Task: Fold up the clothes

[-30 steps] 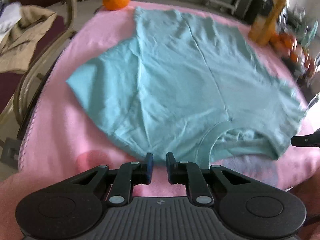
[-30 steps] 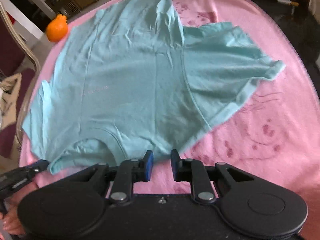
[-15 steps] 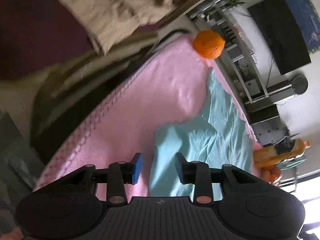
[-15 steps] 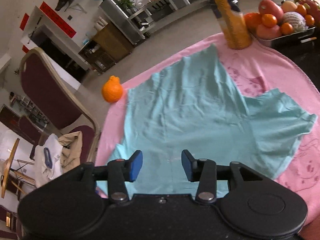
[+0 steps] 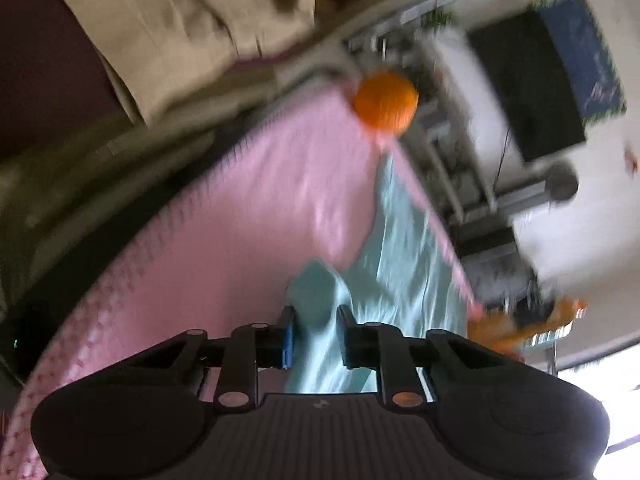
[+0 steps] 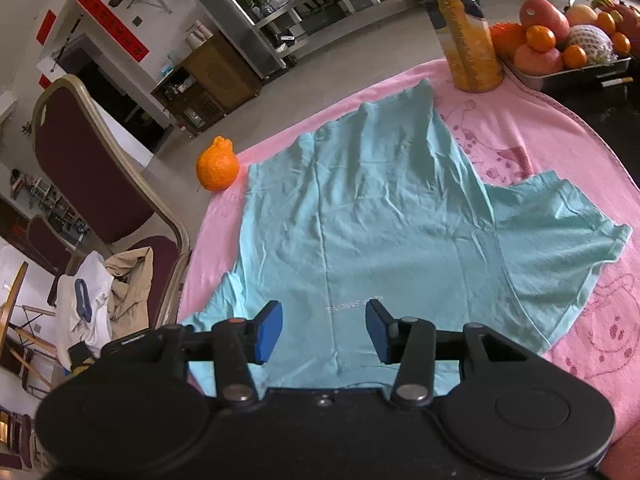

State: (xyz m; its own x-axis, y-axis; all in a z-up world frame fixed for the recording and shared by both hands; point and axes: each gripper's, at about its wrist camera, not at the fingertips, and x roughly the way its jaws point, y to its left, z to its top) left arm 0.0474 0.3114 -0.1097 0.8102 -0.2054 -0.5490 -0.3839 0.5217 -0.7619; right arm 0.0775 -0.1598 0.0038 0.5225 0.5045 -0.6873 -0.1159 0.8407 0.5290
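A light teal T-shirt (image 6: 380, 236) lies spread flat on the pink cloth (image 6: 540, 152), collar end toward me, one sleeve (image 6: 560, 240) out to the right. My right gripper (image 6: 324, 330) is open and empty, held above the shirt's chest. In the blurred, tilted left wrist view, my left gripper (image 5: 314, 334) is open with the left sleeve (image 5: 320, 296) of the shirt bunched between its fingers. I cannot tell whether the pads touch the fabric.
An orange fruit (image 6: 218, 168) sits at the far left corner of the pink cloth; it also shows in the left wrist view (image 5: 386, 104). A tall yellow can (image 6: 466, 32) and a metal tray (image 6: 580, 74) of fruit stand at the back right. A maroon chair (image 6: 92, 184) with clothes (image 6: 128, 280) stands left.
Both grippers have opened. The left one swung over to the shirt's left sleeve, which now sits between its fingers. The right one rose above the chest and opened wider.
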